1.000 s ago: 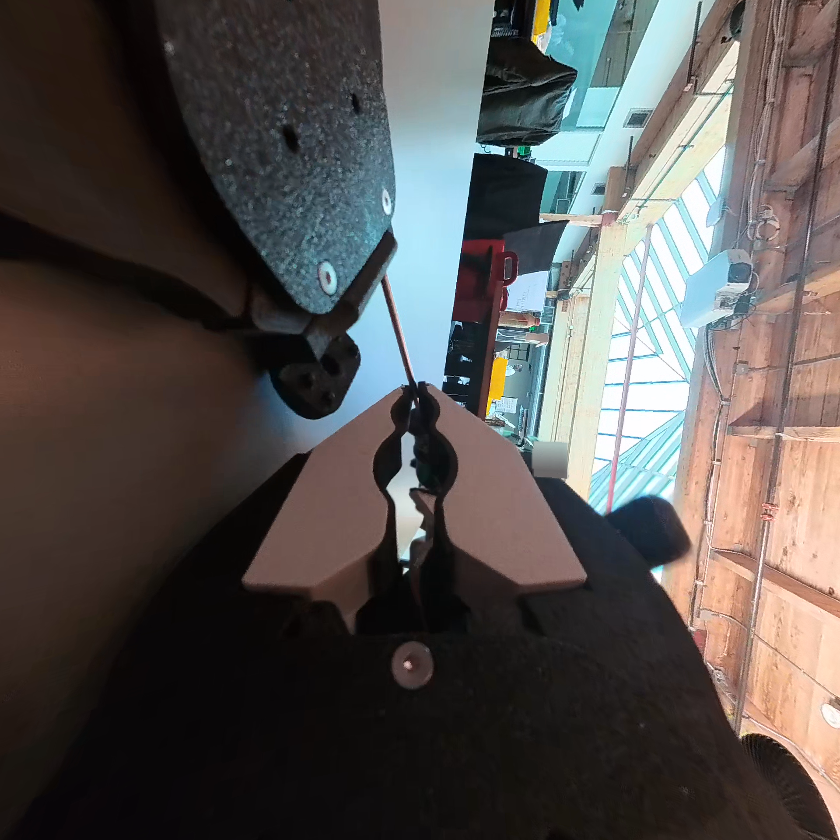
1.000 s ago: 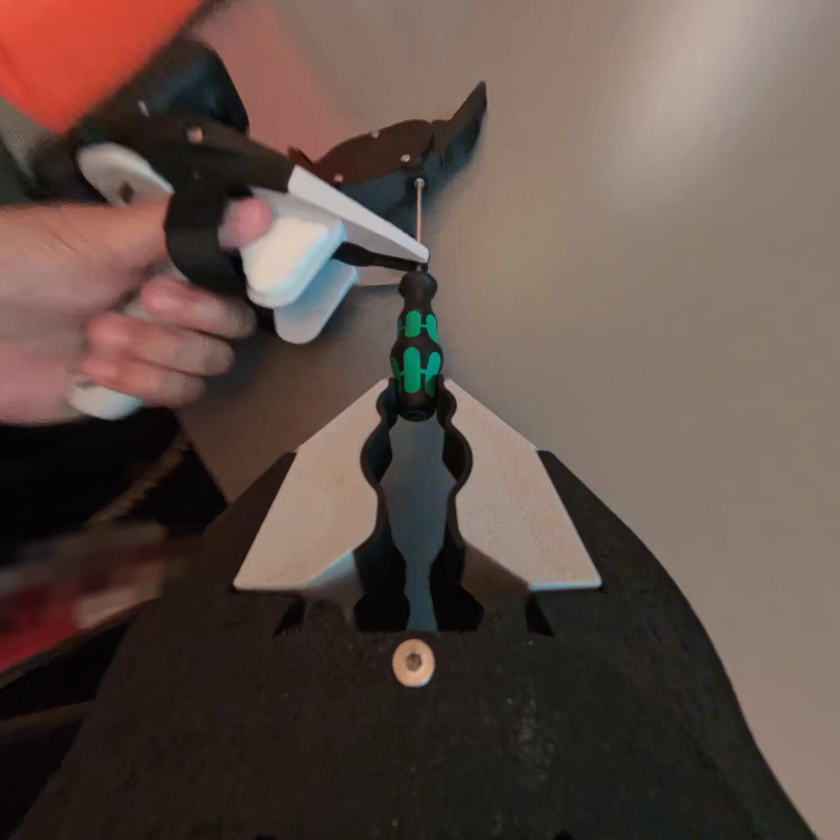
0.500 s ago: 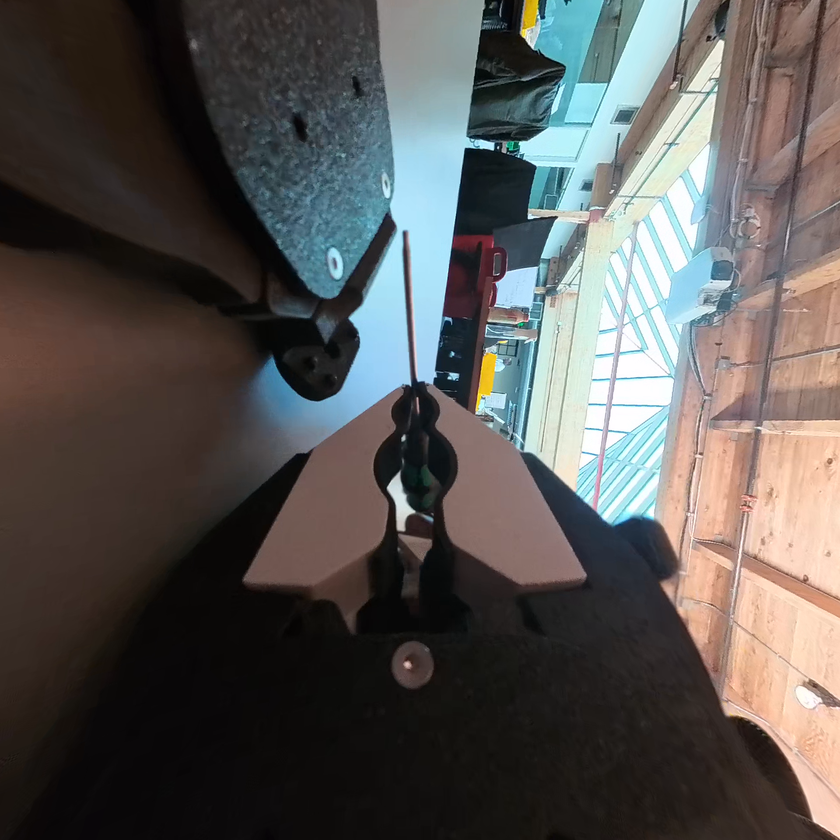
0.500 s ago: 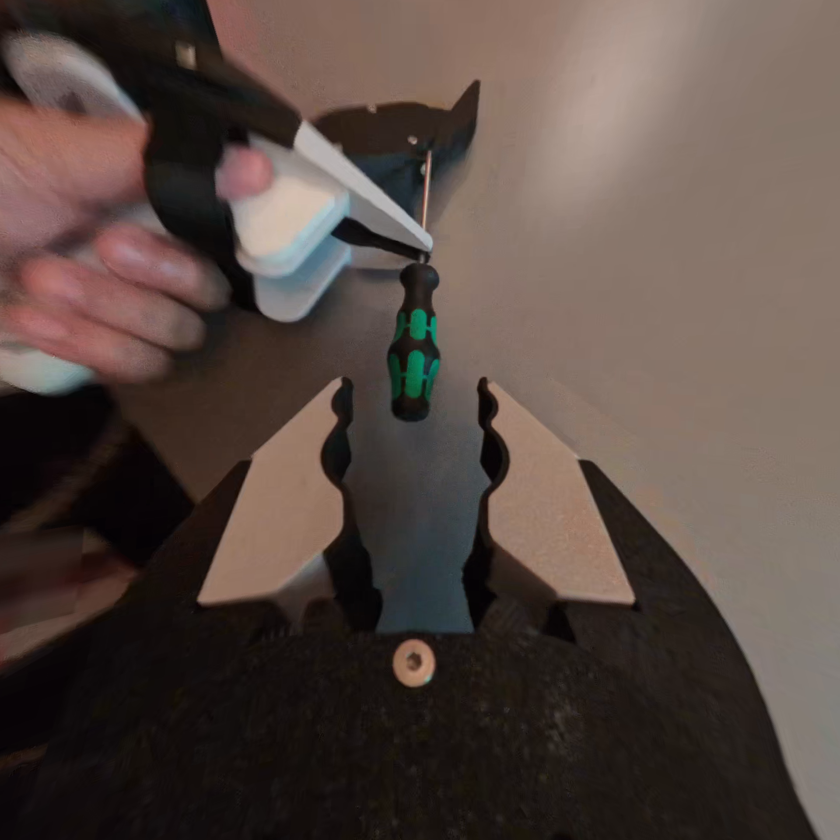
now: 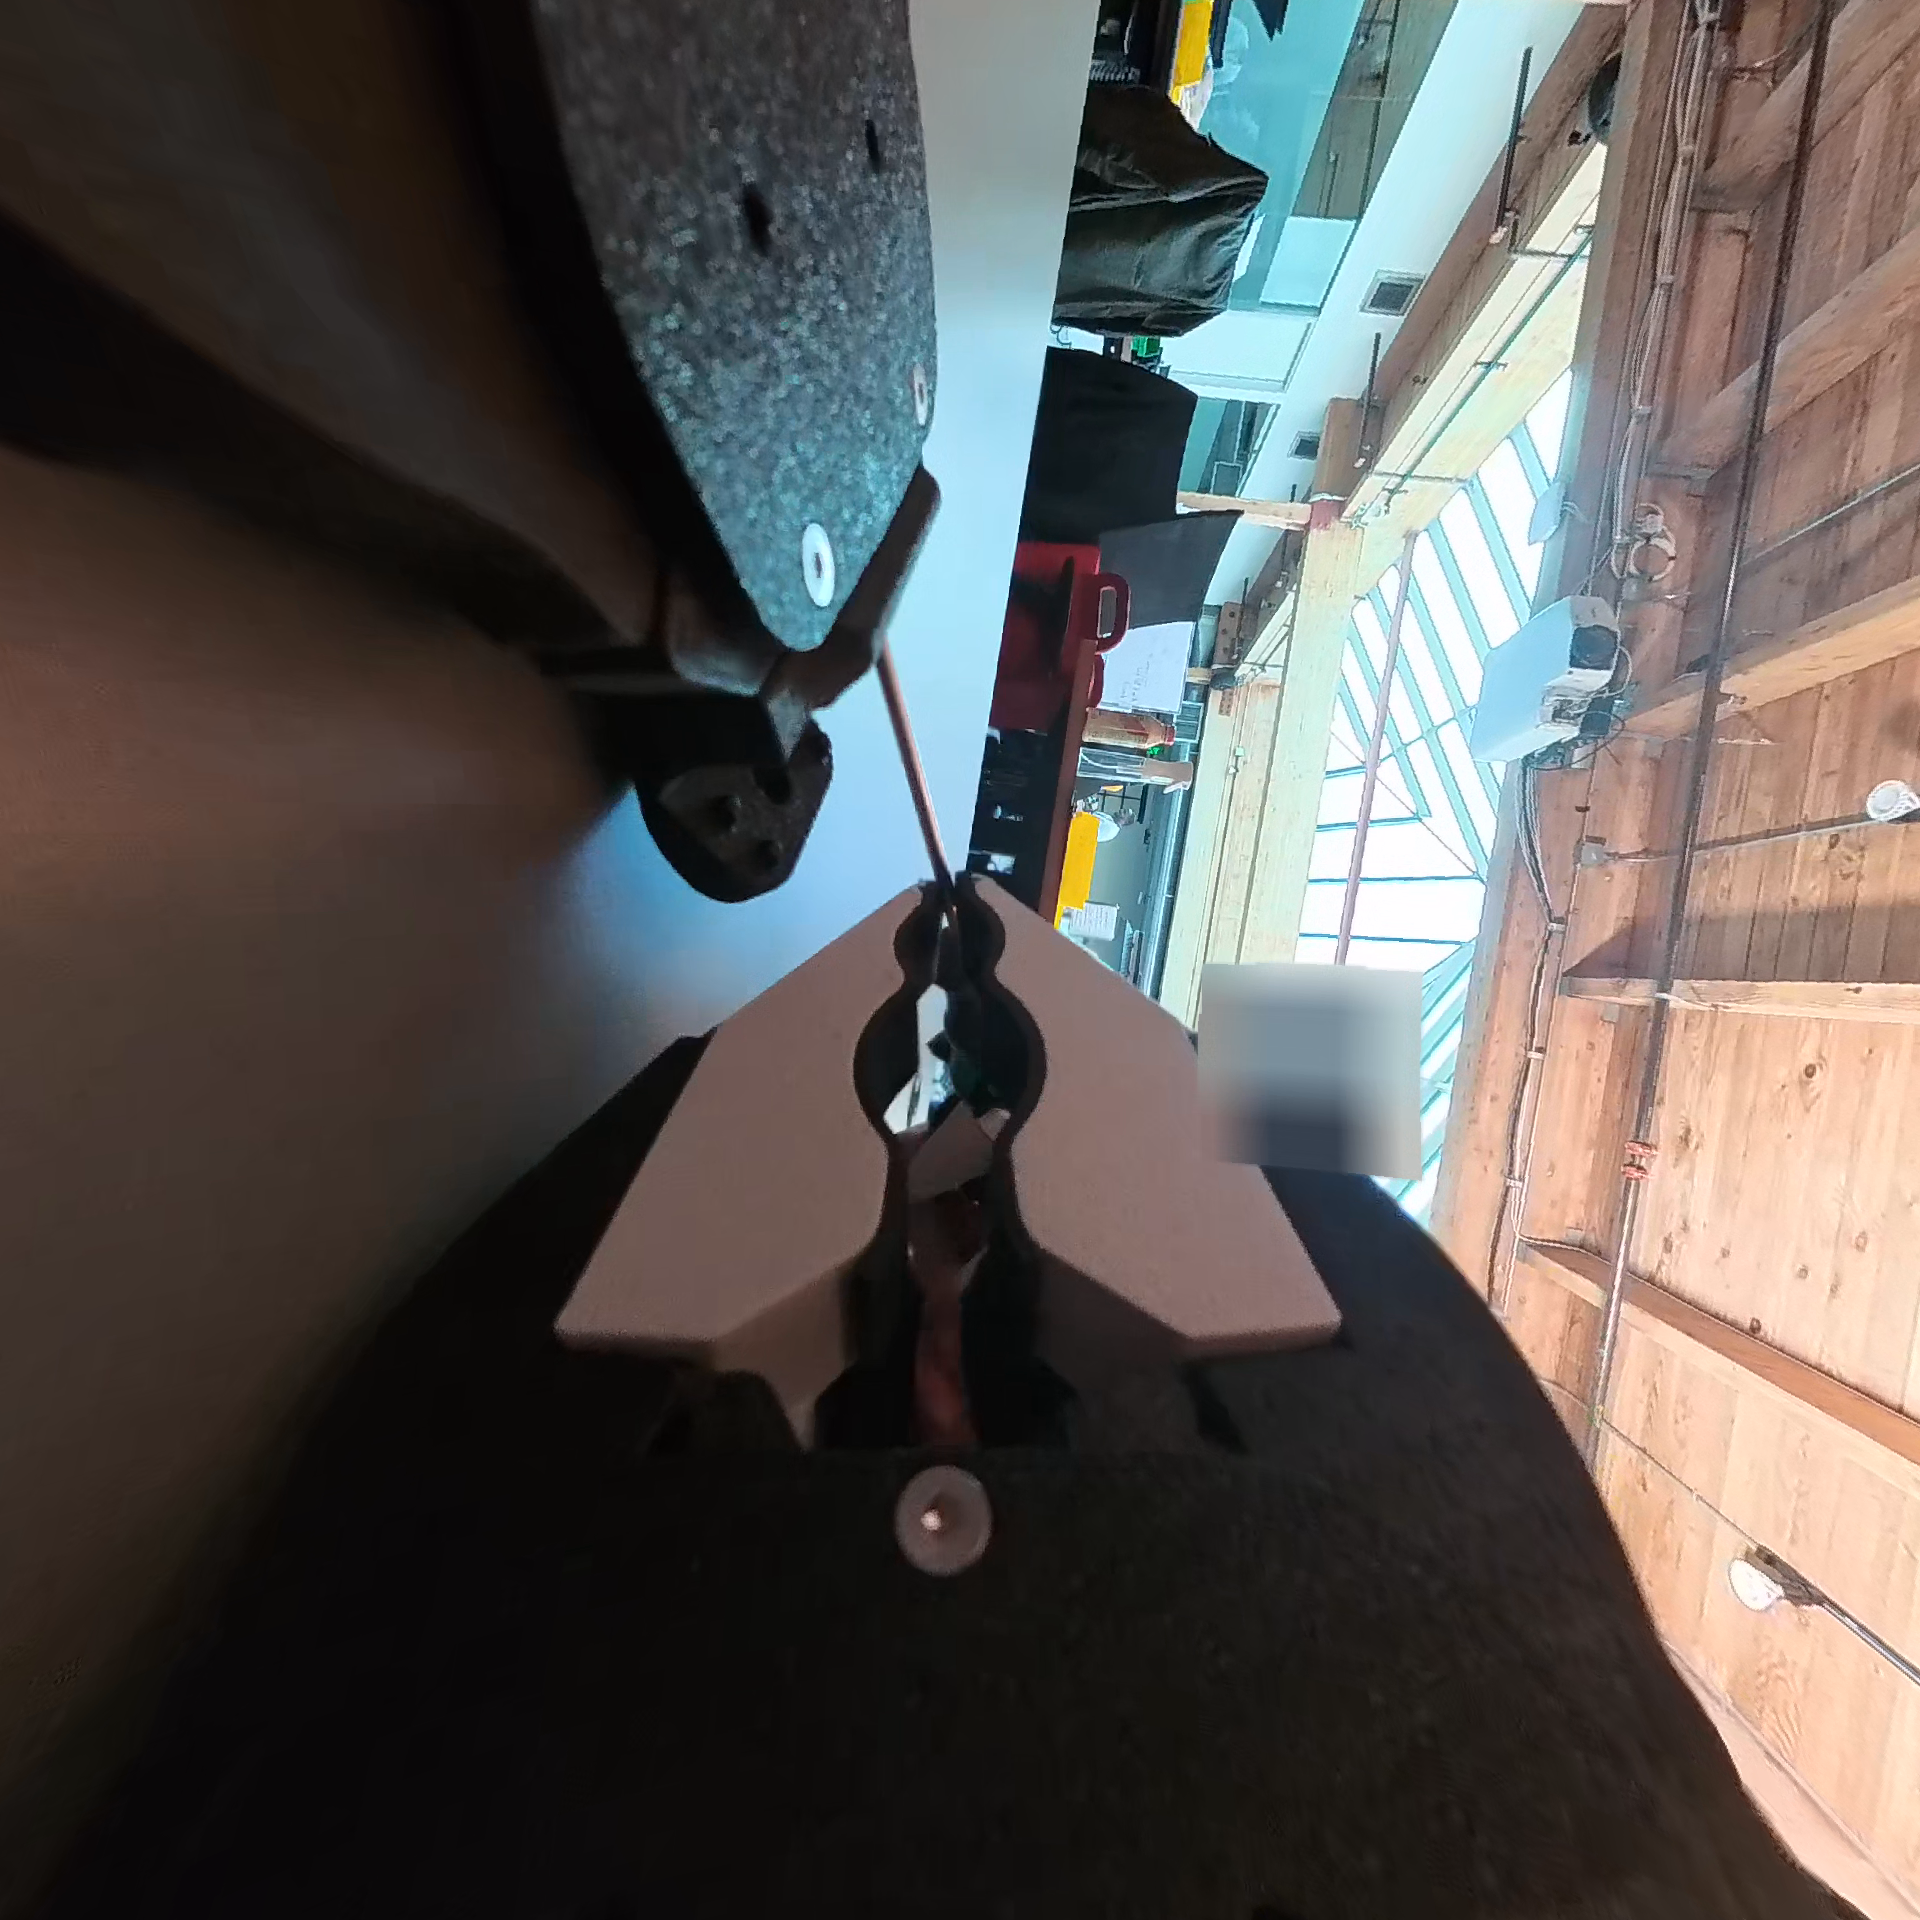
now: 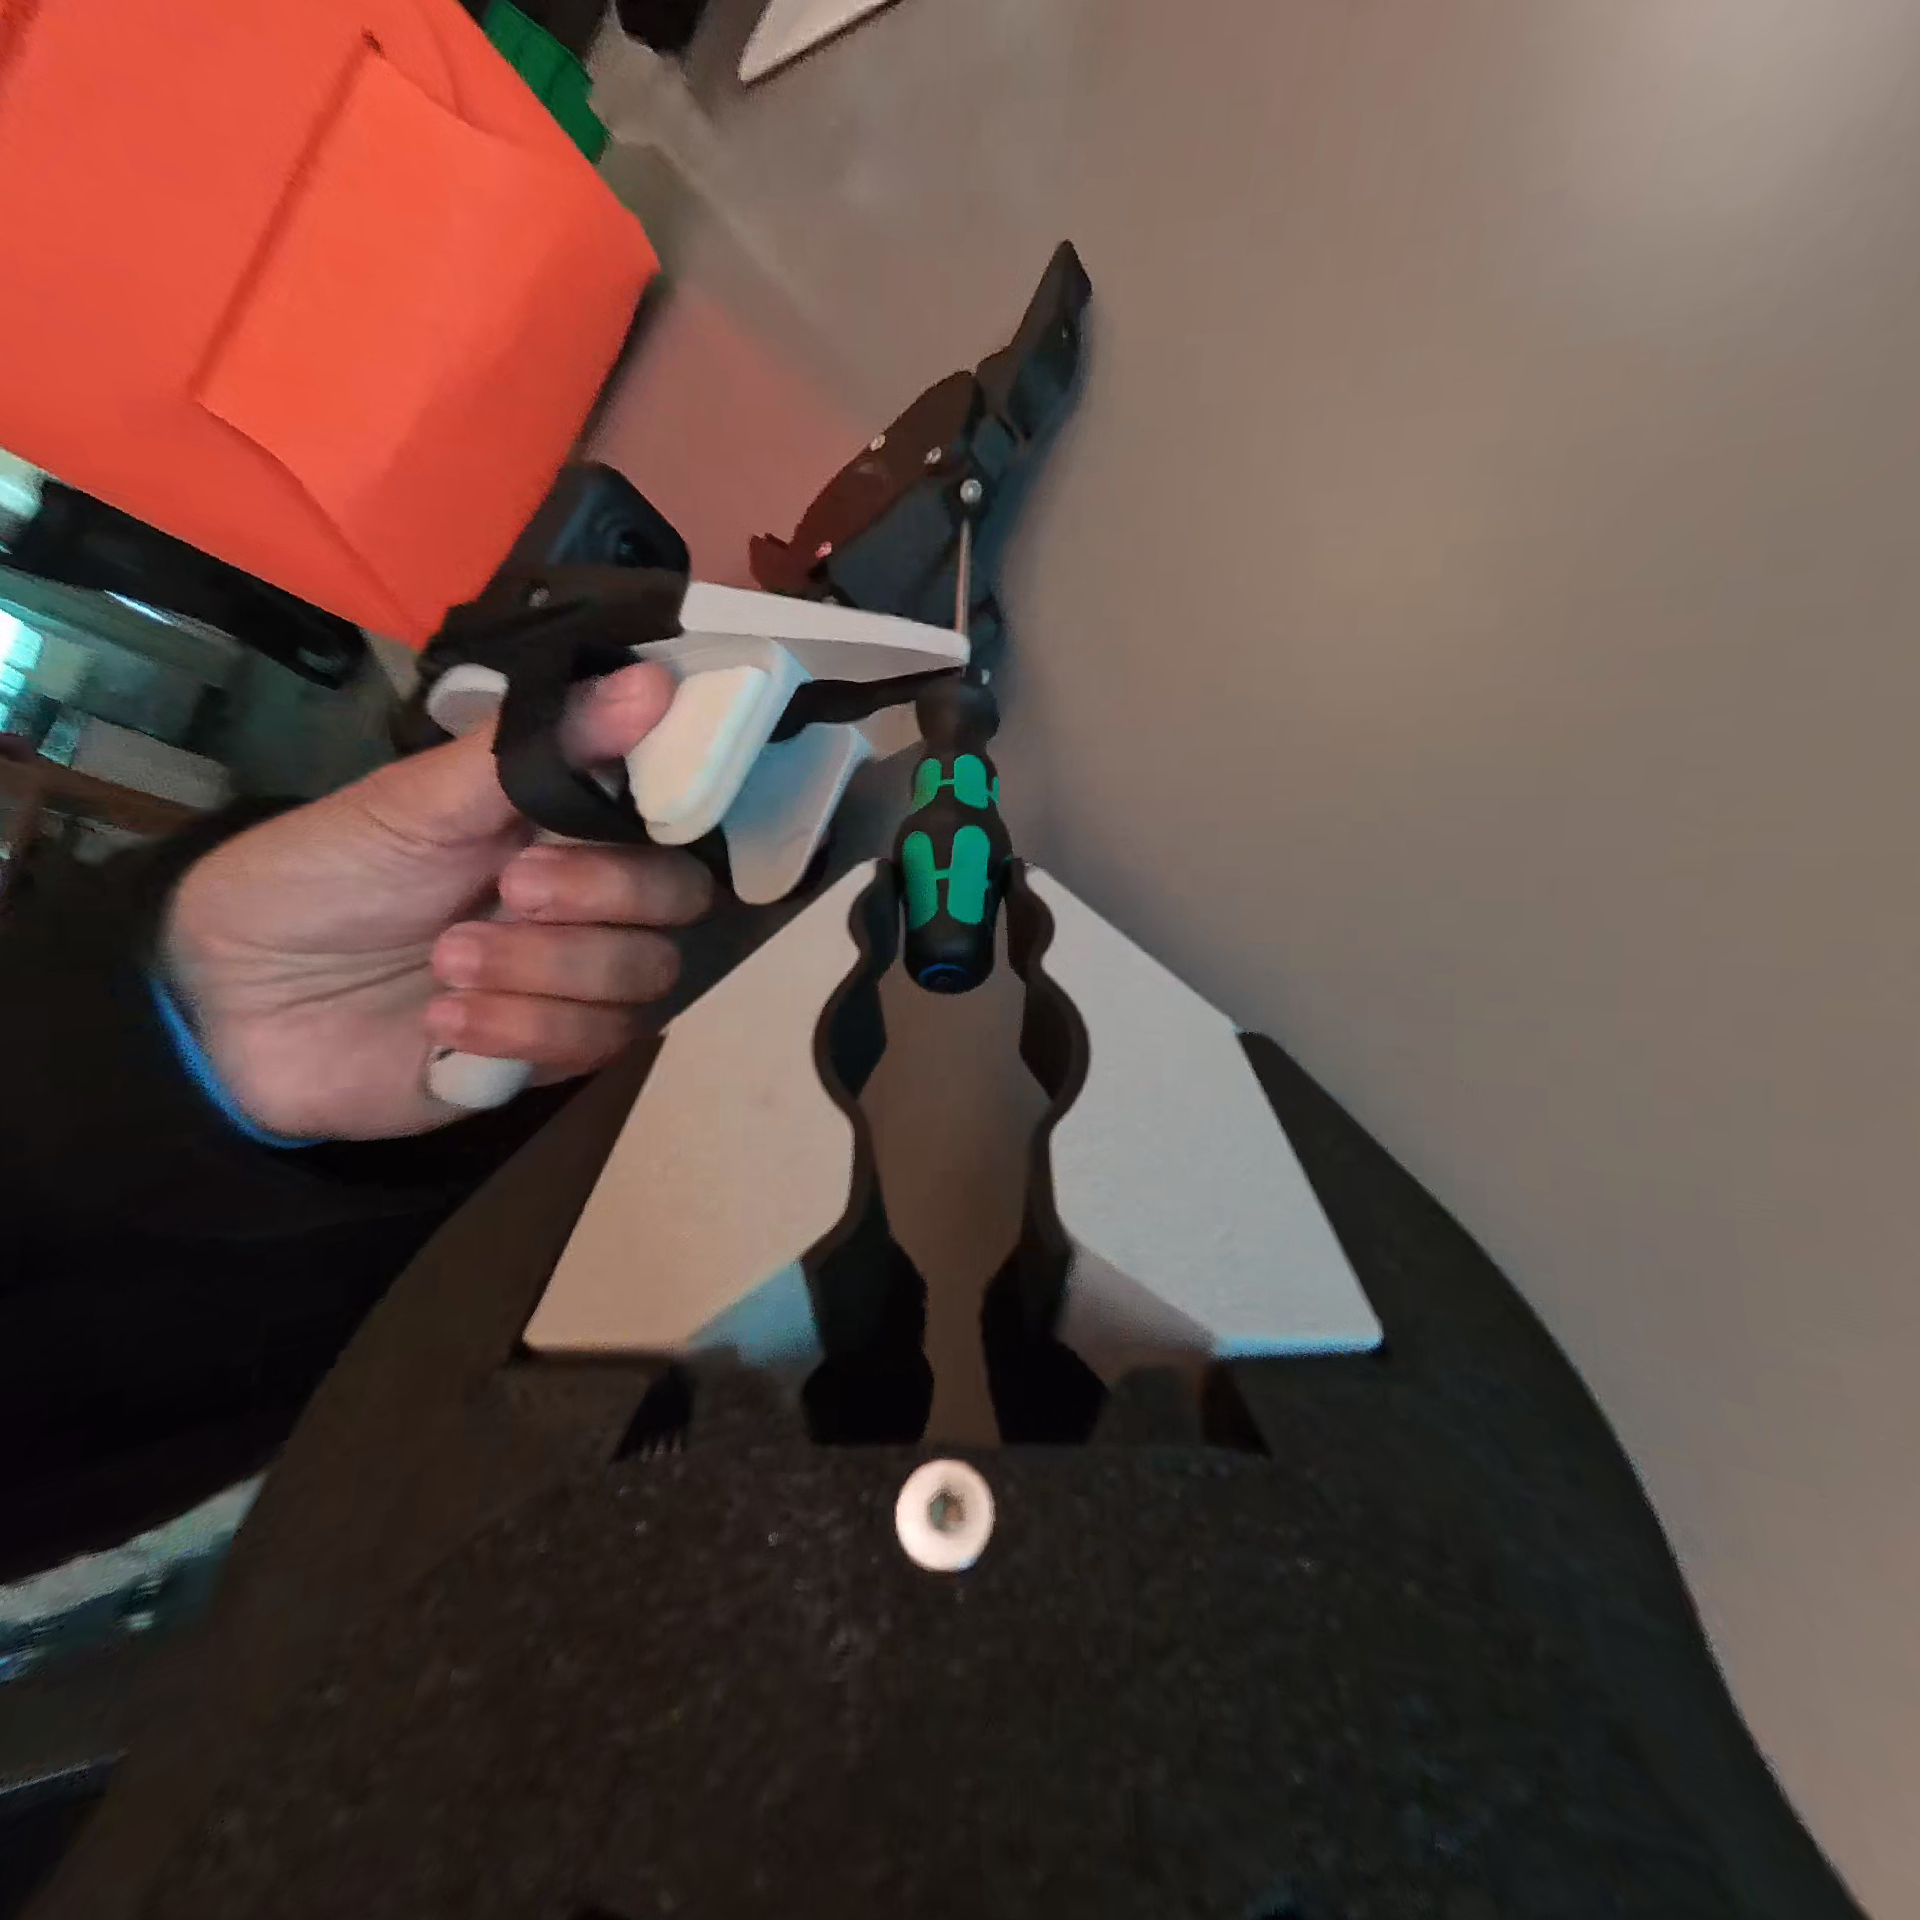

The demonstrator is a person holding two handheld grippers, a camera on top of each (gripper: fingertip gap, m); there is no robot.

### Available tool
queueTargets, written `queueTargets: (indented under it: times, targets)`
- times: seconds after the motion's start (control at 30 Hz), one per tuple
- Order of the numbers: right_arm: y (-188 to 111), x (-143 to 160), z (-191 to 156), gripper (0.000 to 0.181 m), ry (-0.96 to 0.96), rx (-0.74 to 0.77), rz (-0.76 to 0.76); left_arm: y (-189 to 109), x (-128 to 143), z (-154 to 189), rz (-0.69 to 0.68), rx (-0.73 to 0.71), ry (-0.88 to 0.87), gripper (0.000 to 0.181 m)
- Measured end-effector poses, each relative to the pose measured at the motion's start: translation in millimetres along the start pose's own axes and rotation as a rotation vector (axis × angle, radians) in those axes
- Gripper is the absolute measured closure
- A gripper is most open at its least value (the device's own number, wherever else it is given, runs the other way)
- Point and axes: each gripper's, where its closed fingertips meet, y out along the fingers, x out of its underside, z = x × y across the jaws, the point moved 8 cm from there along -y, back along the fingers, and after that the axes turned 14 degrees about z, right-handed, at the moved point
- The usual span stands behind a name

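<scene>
A screwdriver with a black and green handle points its thin shaft at a screw on a black speckled part lying on the grey table. My right gripper is shut on the handle's end. My left gripper is shut on the shaft just ahead of the handle; it also shows in the right wrist view, held by a person's hand. In the left wrist view the shaft runs up to the edge of the black part, and its tip is hidden there.
An orange box stands at the far left of the grey table. Past the table's edge the left wrist view shows a red object, dark covers, windows and a wooden wall. The left gripper's tips are roughly 5 cm from the right gripper's. My right tips are about 12 cm from the screw, my left tips only 7 cm.
My right gripper held the handle, opened off it half a second ago, and is shut on it again. The left gripper kept the shaft, which swung off the black part and back against it.
</scene>
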Motion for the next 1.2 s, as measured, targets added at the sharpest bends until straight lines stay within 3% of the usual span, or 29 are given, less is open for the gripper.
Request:
queueTargets:
  times: [0.13, 0.6, 0.67, 0.77, 0.83, 0.93, 1.0, 1.2]
  targets:
    - [5.6, 1.6, -7.3, 0.162, -0.168, 0.061, -0.036, 0.2, -3.7, 0.0, 0.006, -0.007, 0.003, 0.179]
    - [6.8, -3.0, -5.3, 0.162, -0.152, 0.045, 0.000, 2.4, -6.5, 4.0, -0.016, 0.005, 0.063, 0.176]
    - [5.0, -4.8, -3.0, 0.162, -0.137, 0.041, 0.012, -1.7, -4.9, 8.7, -0.084, 0.006, 0.118, 0.145]
    - [1.5, -6.2, 3.4, 0.162, -0.125, 0.039, 0.016, -29.3, -5.5, 21.9, -0.199, -0.019, 0.375, 0.133]
    - [1.2, -5.7, 6.5, 0.162, -0.118, 0.020, 0.008, -46.2, -19.0, 29.3, -0.235, -0.102, 0.702, 0.127]
    - [2.7, -4.7, 9.4, 0.162, -0.115, 0.004, -0.003, -46.2, -52.4, 36.6, -0.294, -0.284, 1.128, 0.111]
    - [2.8, -4.9, 9.0, 0.162, -0.123, -0.001, -0.002, -35.5, -67.3, 42.4, -0.303, -0.348, 1.253, 0.095]
    - [2.2, -9.4, 7.4, 0.162, -0.135, 0.008, 0.035, -11.2, -84.9, 69.9, -0.318, -0.343, 1.462, 0.096]
